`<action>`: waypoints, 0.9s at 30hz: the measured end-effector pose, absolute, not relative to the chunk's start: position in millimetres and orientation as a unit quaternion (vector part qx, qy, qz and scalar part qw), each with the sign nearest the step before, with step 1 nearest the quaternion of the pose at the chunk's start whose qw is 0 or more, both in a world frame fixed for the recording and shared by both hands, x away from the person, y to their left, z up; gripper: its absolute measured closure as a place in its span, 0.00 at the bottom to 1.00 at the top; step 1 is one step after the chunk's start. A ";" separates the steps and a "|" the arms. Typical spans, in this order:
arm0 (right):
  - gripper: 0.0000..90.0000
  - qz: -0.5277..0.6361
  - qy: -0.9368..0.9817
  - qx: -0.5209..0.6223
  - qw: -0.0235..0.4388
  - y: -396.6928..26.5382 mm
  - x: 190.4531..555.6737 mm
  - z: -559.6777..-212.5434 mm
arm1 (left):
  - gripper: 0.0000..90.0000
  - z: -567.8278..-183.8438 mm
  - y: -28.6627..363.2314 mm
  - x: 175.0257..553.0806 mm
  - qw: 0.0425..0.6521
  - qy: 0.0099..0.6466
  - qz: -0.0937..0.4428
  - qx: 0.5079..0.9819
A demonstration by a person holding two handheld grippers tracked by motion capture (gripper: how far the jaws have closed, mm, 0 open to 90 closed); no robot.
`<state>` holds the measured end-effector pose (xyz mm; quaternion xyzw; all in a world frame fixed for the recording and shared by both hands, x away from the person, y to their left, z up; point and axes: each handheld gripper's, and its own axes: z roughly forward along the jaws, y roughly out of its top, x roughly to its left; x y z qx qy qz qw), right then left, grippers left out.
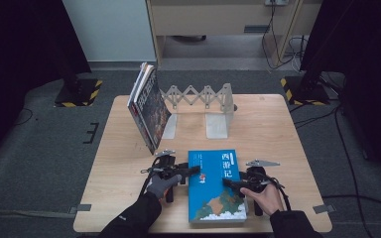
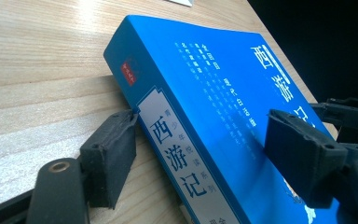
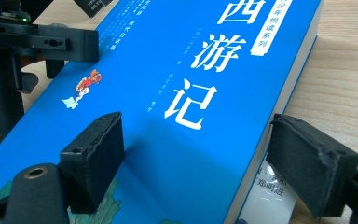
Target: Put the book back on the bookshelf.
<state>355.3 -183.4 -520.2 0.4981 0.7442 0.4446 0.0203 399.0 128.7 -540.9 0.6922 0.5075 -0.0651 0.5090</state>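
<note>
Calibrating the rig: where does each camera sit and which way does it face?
High view: above the person's side, looking forward and down on the table; forearms, hands, both grippers show.
Left gripper view: on the left gripper, looking along its jaws at the blue book spine.
Right gripper view: on the right gripper, jaws straddling the book's page edge.
All share the blue book.

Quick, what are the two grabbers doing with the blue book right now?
Left gripper: jaws straddle the blue book's spine edge, one pad touching the spine; grip cannot be told.
Right gripper: jaws straddle the book's page edge; grip cannot be told.
</note>
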 end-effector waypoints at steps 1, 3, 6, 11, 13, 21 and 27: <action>0.21 0.445 0.744 0.498 0.020 -183.4 355.3 -520.2 | 0.28 -541.3 128.8 399.0 0.509 0.506 -0.065 0.693; 0.21 0.444 0.745 0.498 0.020 -183.3 355.5 -520.0 | 0.27 -542.7 128.8 399.0 0.512 0.505 -0.069 0.692; 0.21 0.443 0.747 0.495 0.024 -183.0 355.5 -520.1 | 0.25 -545.8 121.1 398.9 0.524 0.499 -0.089 0.685; 0.21 0.443 0.749 0.493 0.024 -182.2 355.5 -520.0 | 0.19 -546.3 112.8 399.3 0.528 0.482 -0.085 0.694; 0.21 0.443 0.749 0.492 0.023 -182.2 355.6 -520.1 | 0.18 -546.0 112.0 399.2 0.529 0.485 -0.090 0.690; 0.21 0.443 0.751 0.490 0.023 -181.8 356.3 -519.9 | 0.25 -543.8 110.3 397.5 0.516 0.492 -0.105 0.694; 0.22 0.442 0.753 0.487 0.016 -184.0 357.0 -519.1 | 0.40 -531.3 116.1 400.3 0.521 0.479 -0.119 0.697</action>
